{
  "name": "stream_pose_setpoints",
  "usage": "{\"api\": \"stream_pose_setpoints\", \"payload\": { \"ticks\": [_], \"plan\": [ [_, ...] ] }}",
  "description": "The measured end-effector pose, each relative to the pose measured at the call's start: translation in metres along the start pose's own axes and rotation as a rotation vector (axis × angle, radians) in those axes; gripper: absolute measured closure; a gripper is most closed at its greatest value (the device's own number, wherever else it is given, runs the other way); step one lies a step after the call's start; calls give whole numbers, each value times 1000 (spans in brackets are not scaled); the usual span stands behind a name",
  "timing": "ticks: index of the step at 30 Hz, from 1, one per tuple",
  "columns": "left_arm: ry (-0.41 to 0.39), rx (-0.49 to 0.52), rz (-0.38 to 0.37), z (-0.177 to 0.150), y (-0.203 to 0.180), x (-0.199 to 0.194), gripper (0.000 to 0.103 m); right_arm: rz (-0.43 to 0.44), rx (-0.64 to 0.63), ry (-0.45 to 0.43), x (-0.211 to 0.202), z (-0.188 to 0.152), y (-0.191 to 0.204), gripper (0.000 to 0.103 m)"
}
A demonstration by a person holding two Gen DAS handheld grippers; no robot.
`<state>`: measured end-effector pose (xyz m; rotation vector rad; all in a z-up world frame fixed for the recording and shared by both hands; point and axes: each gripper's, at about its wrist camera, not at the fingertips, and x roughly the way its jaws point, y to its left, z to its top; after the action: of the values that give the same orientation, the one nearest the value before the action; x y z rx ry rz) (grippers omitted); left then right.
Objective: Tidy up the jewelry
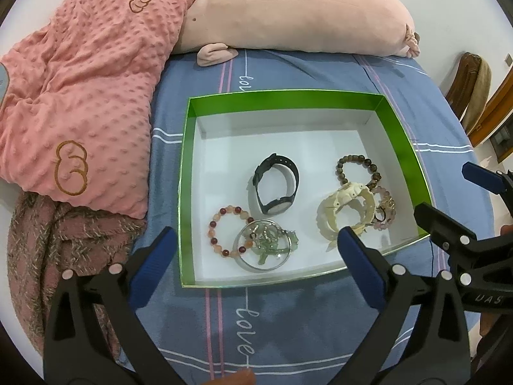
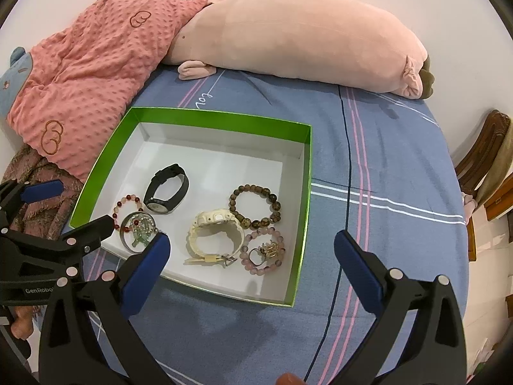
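A green-walled box (image 1: pixel 189 173) (image 2: pixel 306 192) with a white floor lies on the blue bedsheet and holds the jewelry. Inside are a black watch (image 1: pixel 276 183) (image 2: pixel 166 189), a cream watch (image 1: pixel 348 207) (image 2: pixel 214 234), a brown bead bracelet (image 1: pixel 357 168) (image 2: pixel 255 207), a pink bead bracelet (image 1: pixel 386 208) (image 2: pixel 263 252) around small rings, a red-orange bead bracelet (image 1: pixel 229 229) (image 2: pixel 126 208), and a clear bangle with a green charm piece (image 1: pixel 264 245) (image 2: pixel 138 231). My left gripper (image 1: pixel 256 240) is open and empty over the box's near edge. My right gripper (image 2: pixel 251 245) is open and empty, near the box's near right corner.
A pink dotted blanket (image 1: pixel 83 96) and a brown woven throw (image 1: pixel 48 250) lie left of the box. A long pink plush pillow (image 1: pixel 298 12) lies behind it. Wooden furniture (image 1: pixel 474 96) stands at the right past the bed edge.
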<state>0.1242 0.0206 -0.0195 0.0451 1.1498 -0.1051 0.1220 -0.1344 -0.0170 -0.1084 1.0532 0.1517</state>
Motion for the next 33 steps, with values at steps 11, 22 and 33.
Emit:
{"api": "stream_pose_setpoints", "payload": {
  "ticks": [11,22,33],
  "plan": [
    [4,1,1,0,0,1,2,5,6,8,2,-1,1,1],
    [15,5,-2,0,0,3,2,7,11,8,2,-1,0,1],
    [15,4,-2,-1,0,3,2,7,10,8,2,-1,0,1]
  ]
}}
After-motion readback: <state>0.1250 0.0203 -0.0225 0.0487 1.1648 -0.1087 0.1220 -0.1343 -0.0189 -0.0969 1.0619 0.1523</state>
